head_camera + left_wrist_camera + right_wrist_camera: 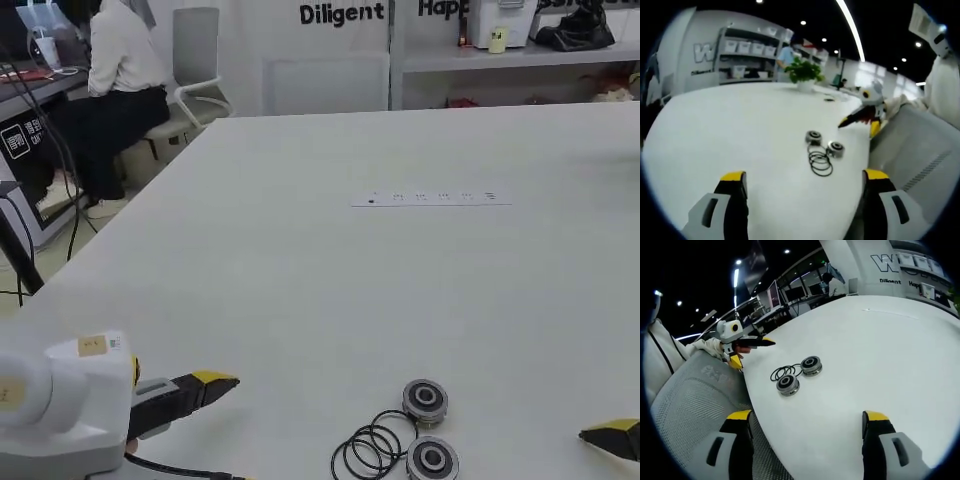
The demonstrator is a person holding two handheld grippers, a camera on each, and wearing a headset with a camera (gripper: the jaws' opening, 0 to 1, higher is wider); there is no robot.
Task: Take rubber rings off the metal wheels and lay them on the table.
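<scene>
Evidently waiting, the left gripper (804, 175) is hovering with its jaws spread wide and gripping nothing. The right gripper (806, 415) is doing likewise, and each is standing off to its own side of the rubber rings (368, 450), probably lining up an approach. The rings are lying loose and overlapping on the table (300, 280), with the two metal wheels (425, 398) sitting just beside them on the right gripper's side. Whether the wheels are carrying more rings is unclear. The table's near edge is running close to the rings, while bare tabletop is stretching beyond them toward a socket strip (430, 197).
</scene>
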